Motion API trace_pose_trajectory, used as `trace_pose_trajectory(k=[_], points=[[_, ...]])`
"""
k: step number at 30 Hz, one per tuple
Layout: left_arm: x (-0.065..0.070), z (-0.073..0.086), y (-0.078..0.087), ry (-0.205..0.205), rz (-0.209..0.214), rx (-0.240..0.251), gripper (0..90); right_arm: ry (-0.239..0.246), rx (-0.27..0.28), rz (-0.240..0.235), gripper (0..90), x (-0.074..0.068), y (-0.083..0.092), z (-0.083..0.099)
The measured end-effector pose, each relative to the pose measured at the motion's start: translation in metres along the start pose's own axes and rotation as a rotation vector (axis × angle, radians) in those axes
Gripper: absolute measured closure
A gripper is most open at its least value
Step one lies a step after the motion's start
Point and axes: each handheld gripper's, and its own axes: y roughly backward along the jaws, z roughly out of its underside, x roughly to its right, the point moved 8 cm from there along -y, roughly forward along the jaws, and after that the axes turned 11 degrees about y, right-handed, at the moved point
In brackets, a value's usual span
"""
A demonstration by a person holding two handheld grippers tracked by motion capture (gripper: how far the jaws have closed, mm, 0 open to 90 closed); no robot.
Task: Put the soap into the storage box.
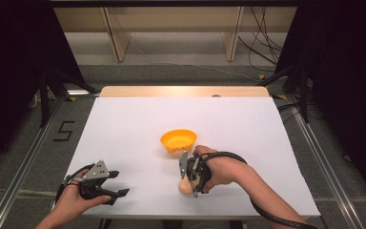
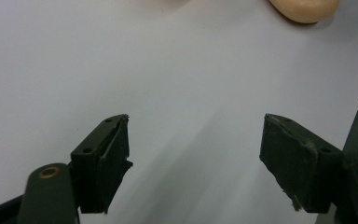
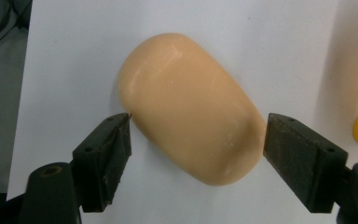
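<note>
Smooth peach-coloured, egg-shaped lump [image 3: 191,109], maybe soap or a foam bread roll, lay flat on the white-covered counter [image 1: 124,129] near the front edge, just this side of the glossy orange plastic bowl [image 1: 178,139]. Sat squarely between the jaws of the right tool [image 3: 196,140], jaws spread wide, one pad brushing or almost brushing each flank but not clamped yet. Looked like the grab-it stage, with the bowl as the likely drop-off, though that's just a guess.

Tips for doing that pinch well, judging from the right gripper view: lump sat a bit diagonal across the gap, so worth twisting the wrist a touch so both pads met it flat across the fattest part. Otherwise a rounded, slick thing like that could squirt out sideways. Better to close slowly and evenly, keep low enough that the pads caught the middle and not the upper curve, then lift straight up before swinging toward the bowl, clearing the rim.

Right hand [image 1: 221,169] hovered over it in the high view. Left tool [image 1: 108,183] rested well apart at the front left of the counter, jaws open, gripping nothing, held in the left hand [image 1: 74,195]. Floor and shelving beyond, nothing else on the counter.
</note>
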Motion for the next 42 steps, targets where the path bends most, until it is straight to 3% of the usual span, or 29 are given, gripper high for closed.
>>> trace_pose_trajectory(k=[2, 5, 10, 11, 12, 15, 16, 19, 20, 21, 23, 24, 29, 32, 34, 35, 37, 38, 39, 40, 41, 42], points=[[0.000, 0.000, 0.000, 0.003, 0.001, 0.000, 23.7, -0.033, 0.008, -0.002, 20.6, -0.002, -0.002, -0.002], [0.000, 0.000, 0.000, 0.000, 0.001, -0.002, 23.7, -0.007, -0.006, -0.015, 18.0, -0.002, -0.005, -0.004], [0.000, 0.000, 0.000, 0.001, 0.001, -0.002, 23.7, -0.003, -0.006, -0.031, 16.3, -0.002, -0.008, -0.008], [0.000, 0.000, 0.000, 0.003, 0.003, -0.003, 23.7, 0.030, 0.011, -0.029, 16.1, 0.001, -0.010, -0.011], [0.000, 0.000, 0.000, 0.003, 0.003, -0.003, 23.7, -0.012, 0.003, -0.036, 15.8, -0.001, -0.010, -0.011], [0.000, 0.001, 0.000, -0.002, 0.004, -0.008, 23.7, -0.002, 0.004, -0.045, 15.5, 0.000, -0.013, -0.013], [0.000, 0.001, 0.000, -0.002, 0.004, -0.008, 23.7, 0.025, -0.005, -0.040, 15.5, 0.002, -0.014, -0.012], [0.000, 0.000, 0.000, 0.002, 0.004, -0.003, 23.7, -0.002, -0.003, -0.043, 15.5, 0.000, -0.017, -0.014], [-0.001, 0.000, 0.000, 0.000, -0.002, -0.004, 23.7, 0.042, -0.002, -0.045, 15.7, 0.002, -0.020, -0.014], [0.000, 0.001, 0.000, 0.000, 0.004, -0.006, 23.7, 0.000, -0.001, -0.044, 15.8, -0.001, -0.021, -0.015], [0.000, 0.001, 0.000, -0.001, 0.005, -0.008, 23.7, -0.014, -0.004, -0.051, 16.0, -0.003, -0.023, -0.015], [-0.001, 0.000, 0.000, -0.023, 0.002, -0.007, 23.7, 0.001, -0.008, -0.049, 16.2, -0.001, -0.024, -0.015], [0.000, 0.000, 0.000, 0.001, 0.004, -0.003, 23.7, 0.031, -0.010, -0.042, 18.4, 0.001, -0.026, -0.014], [0.000, 0.000, 0.000, -0.001, 0.004, -0.002, 23.8, -0.004, -0.012, -0.067, 23.7, 0.000, -0.027, -0.014], [0.000, 0.000, 0.000, -0.001, 0.004, -0.002, 23.7, 0.013, -0.009, -0.071, 25.3, 0.002, -0.027, -0.013], [0.000, 0.000, 0.000, -0.013, 0.002, -0.003, 23.7, -0.016, -0.006, -0.078, 26.6, 0.001, -0.027, -0.015], [-0.001, 0.000, 0.000, -0.027, 0.001, -0.003, 23.7, -0.030, -0.004, -0.086, 28.5, 0.001, -0.027, -0.015], [-0.001, 0.000, 0.000, -0.002, -0.002, -0.001, 23.8, -0.045, -0.001, -0.087, 29.8, 0.002, -0.027, -0.016], [-0.001, 0.000, 0.000, -0.002, -0.002, -0.001, 23.8, -0.045, -0.001, -0.087, 29.8, 0.002, -0.027, -0.016], [0.000, 0.000, 0.000, -0.001, 0.000, 0.000, 23.8, -0.089, -0.001, -0.095, 30.5, 0.000, -0.027, -0.016], [0.000, 0.000, 0.000, -0.001, 0.002, -0.001, 23.8, -0.069, 0.007, -0.086, 31.5, 0.004, -0.027, -0.016], [-0.001, 0.000, 0.000, -0.019, 0.001, -0.002, 23.8, -0.117, 0.017, -0.092, 31.8, 0.002, -0.027, -0.017]])
